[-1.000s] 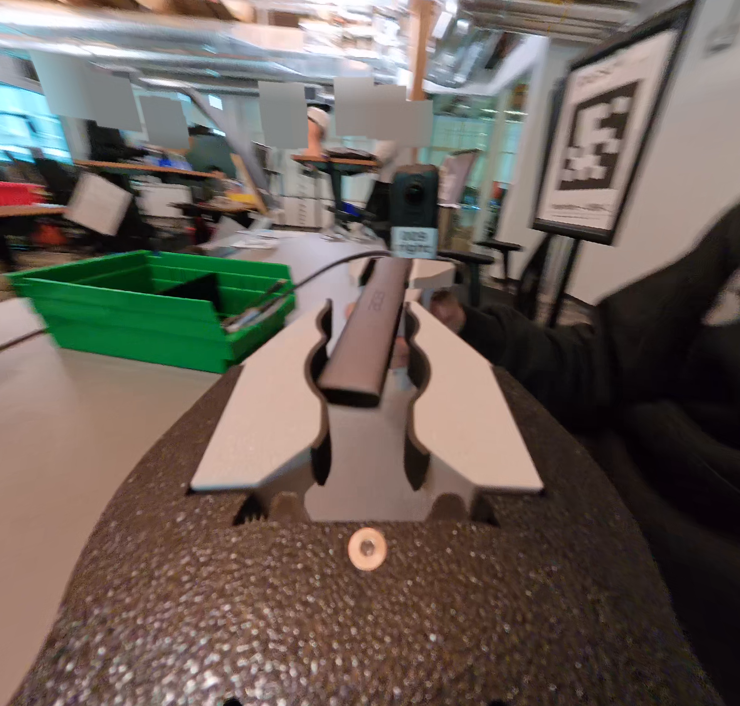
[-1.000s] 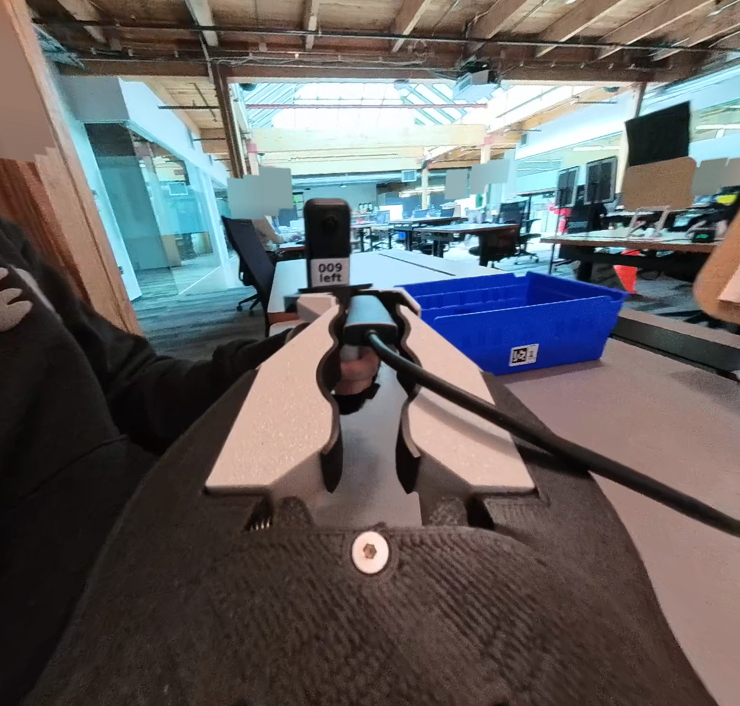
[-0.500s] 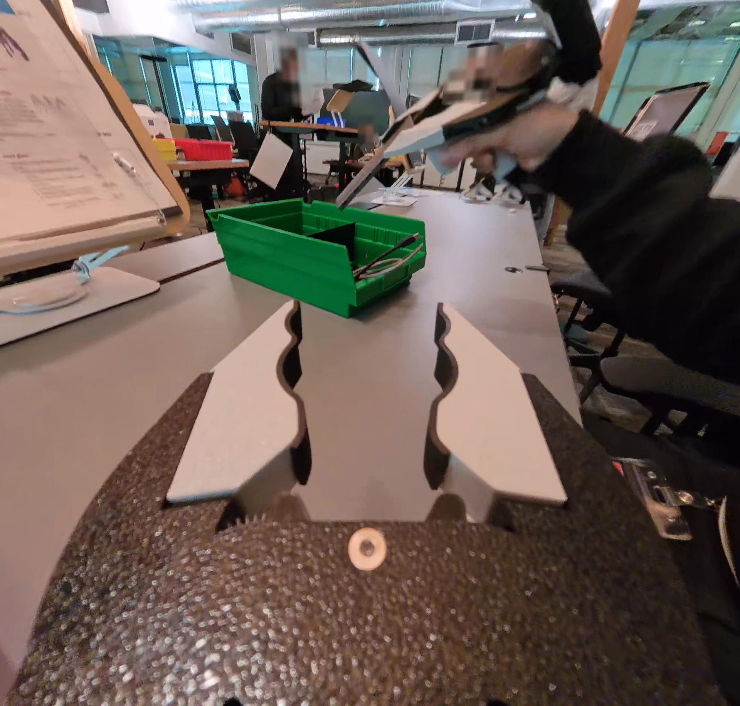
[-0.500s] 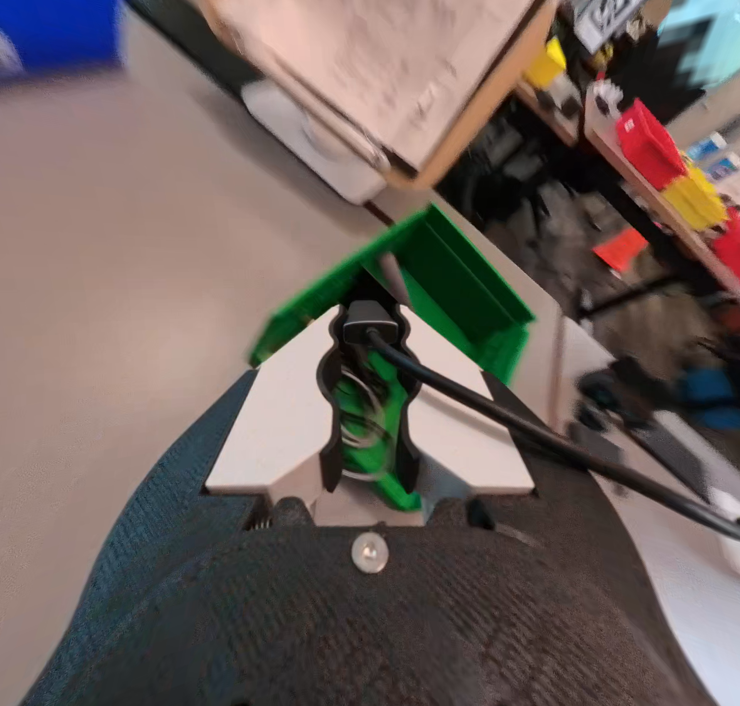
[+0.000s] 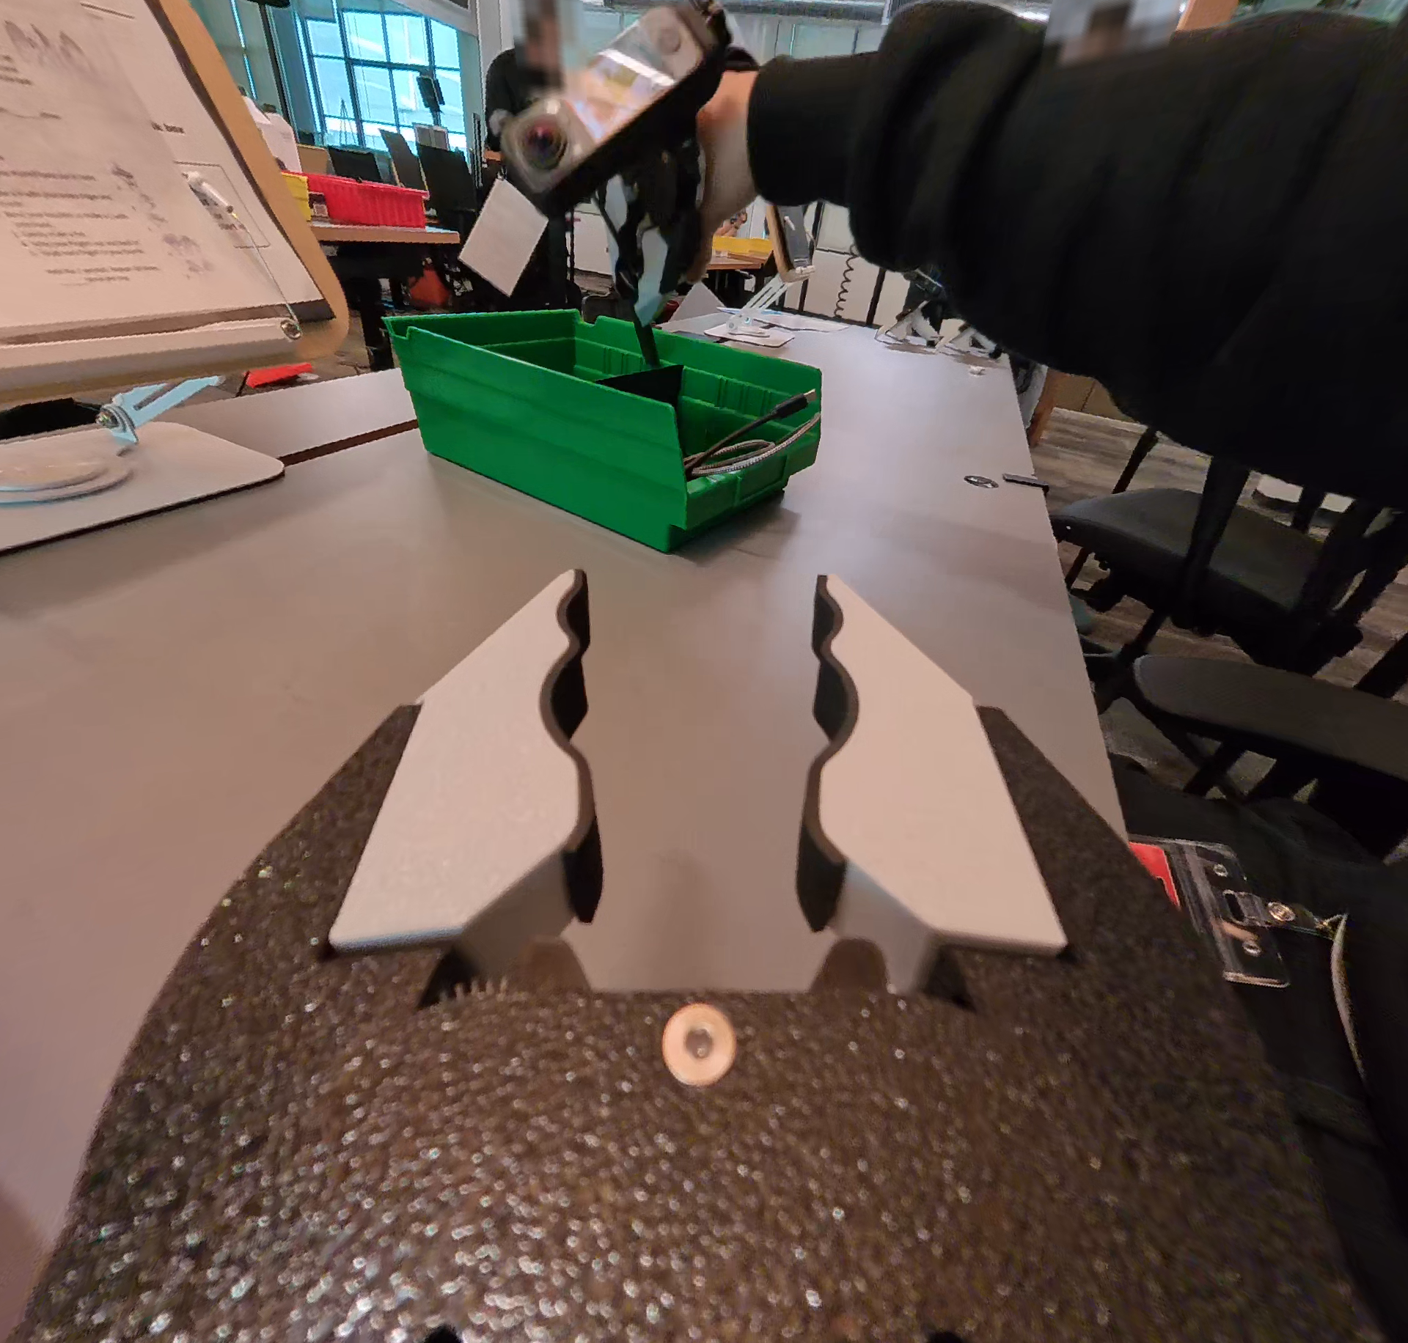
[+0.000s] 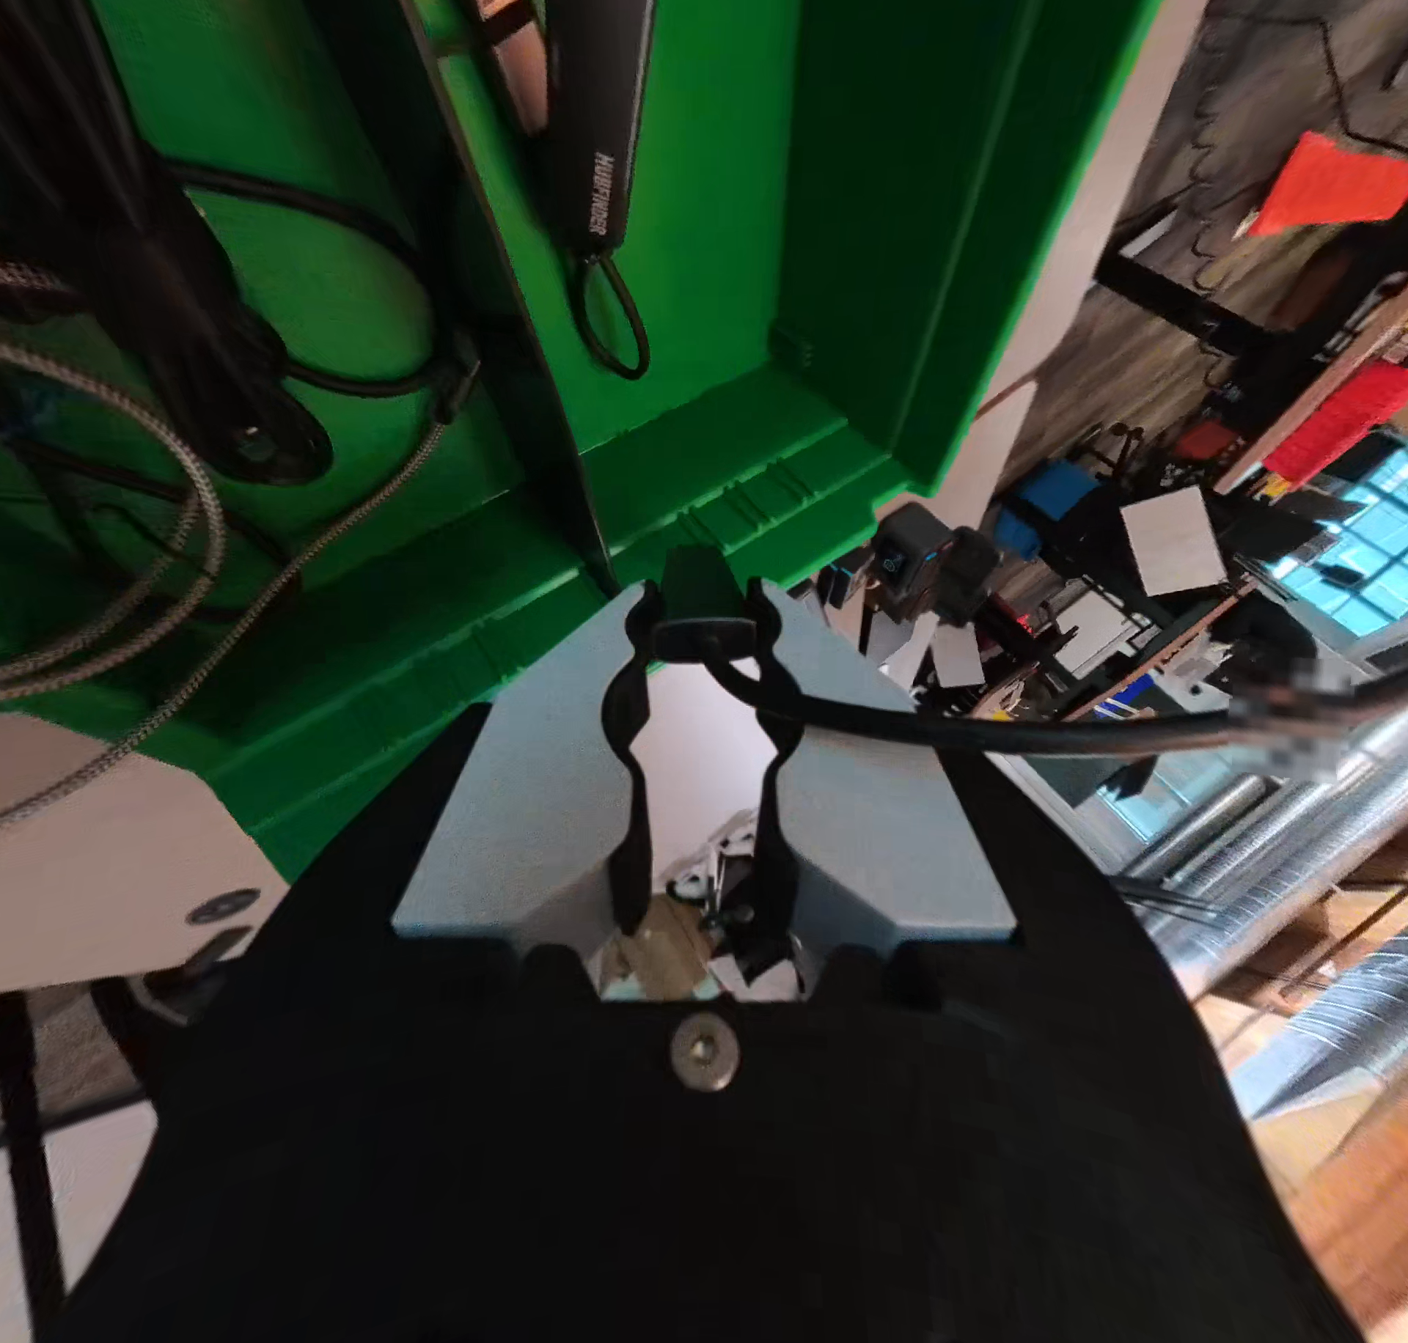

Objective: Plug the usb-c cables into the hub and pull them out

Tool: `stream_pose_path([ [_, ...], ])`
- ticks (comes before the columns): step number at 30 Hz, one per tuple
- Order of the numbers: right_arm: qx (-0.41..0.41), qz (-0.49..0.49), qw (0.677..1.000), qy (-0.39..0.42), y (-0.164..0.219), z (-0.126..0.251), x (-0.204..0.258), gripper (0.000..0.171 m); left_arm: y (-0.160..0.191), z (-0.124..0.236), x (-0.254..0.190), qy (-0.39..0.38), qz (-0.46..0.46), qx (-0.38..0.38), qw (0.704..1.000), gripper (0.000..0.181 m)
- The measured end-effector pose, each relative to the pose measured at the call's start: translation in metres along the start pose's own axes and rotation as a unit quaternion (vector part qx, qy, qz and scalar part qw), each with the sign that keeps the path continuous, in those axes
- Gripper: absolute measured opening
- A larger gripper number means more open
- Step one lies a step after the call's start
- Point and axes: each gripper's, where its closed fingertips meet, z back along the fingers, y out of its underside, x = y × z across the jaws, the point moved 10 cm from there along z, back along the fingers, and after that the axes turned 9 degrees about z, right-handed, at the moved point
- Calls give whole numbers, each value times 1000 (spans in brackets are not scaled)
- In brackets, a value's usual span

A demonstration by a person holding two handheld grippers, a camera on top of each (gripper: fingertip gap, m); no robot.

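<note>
My left gripper (image 5: 701,590) is open and empty, low over the grey table (image 5: 228,659). Ahead stands a green bin (image 5: 548,423) with a cable (image 5: 750,447) draped over its front end. My right gripper (image 5: 648,293), held by a hand in a black sleeve, points down into that bin. In the right wrist view my right gripper (image 6: 699,598) is shut on the plug (image 6: 702,632) of a black usb-c cable (image 6: 990,727). A dark hub (image 6: 602,103) lies in the bin (image 6: 838,202) beside a black divider. A braided cable (image 6: 198,514) coils in the other compartment.
A paper stand (image 5: 114,164) on a flat base (image 5: 175,469) occupies the table's left. Black office chairs (image 5: 1219,568) sit past the table's right edge. A clear badge holder (image 5: 1234,918) hangs at the right. A copper-coloured device (image 6: 518,50) lies beside the hub. The grippers' ends are close to 40 cm from one another. It is some 11 cm from my right tips to the dark hub (image 6: 602,103).
A second ago my left gripper held the hub with the right gripper's plug at its end. The left is now open and empty. The right has swung the plug over the green bin.
</note>
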Motion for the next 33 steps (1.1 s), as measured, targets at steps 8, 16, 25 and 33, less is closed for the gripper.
stream_pose_path([
  [8,-11,28,999,25,-17,-25,-10,22,0,5,9,5,21,-15,1000,54],
  [16,-18,159,986,37,3,-32,12,22,3,6,15,15,48,-23,998,52],
  [25,4,98,993,71,-8,-35,-9,40,6,4,15,17,50,-11,999,52],
  [33,-161,-25,986,13,10,8,0,89,3,9,17,21,53,-19,998,51],
])
